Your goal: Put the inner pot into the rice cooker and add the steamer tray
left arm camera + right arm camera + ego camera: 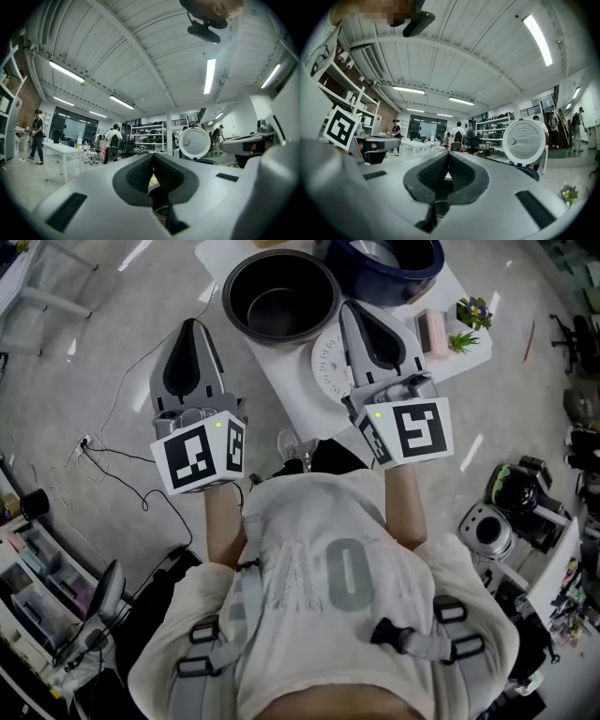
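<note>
- Holding both grippers level in front of me, I have the left gripper (pixel 192 326) clenched, its ribbed pads pressed together with nothing between them.
- My right gripper (pixel 353 307) is clenched and empty in the same way, its pads meeting at the tip in the right gripper view.
- The inner pot (pixel 279 294), dark and round with its mouth upward, stands on the white surface (pixel 281 381), ahead of my left gripper and to its right, between the two gripper tips.
- My left gripper hangs over the floor just beside that surface, apart from the pot.
- My right gripper is over the surface, its tip close to the pot's right rim; I cannot tell whether they touch.
- The white steamer tray (pixel 326 364), dotted with holes, lies flat on the surface just left of my right gripper and partly under it.
- The dark blue rice cooker (pixel 386 261) sits ahead of my right gripper, just past its tip, with its lid (pixel 526 141) standing upright and the round perforated inner face turned toward me.
- A pink box (pixel 431 330) and two small potted plants (pixel 472 313) are to the right of my right gripper, near the surface's edge.
</note>
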Tool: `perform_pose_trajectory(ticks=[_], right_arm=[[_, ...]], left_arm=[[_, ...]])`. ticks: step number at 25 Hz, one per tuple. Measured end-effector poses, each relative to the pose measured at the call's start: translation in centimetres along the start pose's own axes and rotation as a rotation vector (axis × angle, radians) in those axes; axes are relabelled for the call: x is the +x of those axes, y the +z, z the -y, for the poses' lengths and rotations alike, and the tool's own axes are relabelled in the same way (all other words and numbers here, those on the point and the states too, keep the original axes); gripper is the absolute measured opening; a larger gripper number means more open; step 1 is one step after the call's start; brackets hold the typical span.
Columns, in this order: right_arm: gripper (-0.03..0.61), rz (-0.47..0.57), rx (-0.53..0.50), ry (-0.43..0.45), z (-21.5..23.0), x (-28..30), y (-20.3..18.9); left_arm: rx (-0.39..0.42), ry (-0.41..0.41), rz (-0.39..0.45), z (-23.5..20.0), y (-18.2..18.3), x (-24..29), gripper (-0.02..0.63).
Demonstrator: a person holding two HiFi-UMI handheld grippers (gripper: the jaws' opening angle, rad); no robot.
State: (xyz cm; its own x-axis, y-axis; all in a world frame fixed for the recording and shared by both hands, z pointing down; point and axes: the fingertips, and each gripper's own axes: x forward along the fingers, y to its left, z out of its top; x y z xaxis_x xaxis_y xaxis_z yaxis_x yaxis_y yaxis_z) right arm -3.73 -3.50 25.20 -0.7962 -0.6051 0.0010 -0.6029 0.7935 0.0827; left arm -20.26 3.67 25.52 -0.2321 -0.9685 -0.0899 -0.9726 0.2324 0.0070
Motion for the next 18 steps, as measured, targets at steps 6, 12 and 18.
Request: perform_pose_trajectory(ticks=[6,12,18], right_arm=[[0.008,0.031,0.023,0.004,1.1,0.9,0.5],[0.009,0.076,0.065,0.003,2.2,1.1,1.9],[0.388,0.129,0.289,0.118,2.6,1.0,2.7]], left_arm=[[-0.032,0.034,0.049,-0.1,1.5,-0.2,0.023],[-0.033,0.044,0.079,0.1,2.9,-0.2,0.025],[-0.136,-0.012,0.123,0.9,3.5,0.5,0.293]])
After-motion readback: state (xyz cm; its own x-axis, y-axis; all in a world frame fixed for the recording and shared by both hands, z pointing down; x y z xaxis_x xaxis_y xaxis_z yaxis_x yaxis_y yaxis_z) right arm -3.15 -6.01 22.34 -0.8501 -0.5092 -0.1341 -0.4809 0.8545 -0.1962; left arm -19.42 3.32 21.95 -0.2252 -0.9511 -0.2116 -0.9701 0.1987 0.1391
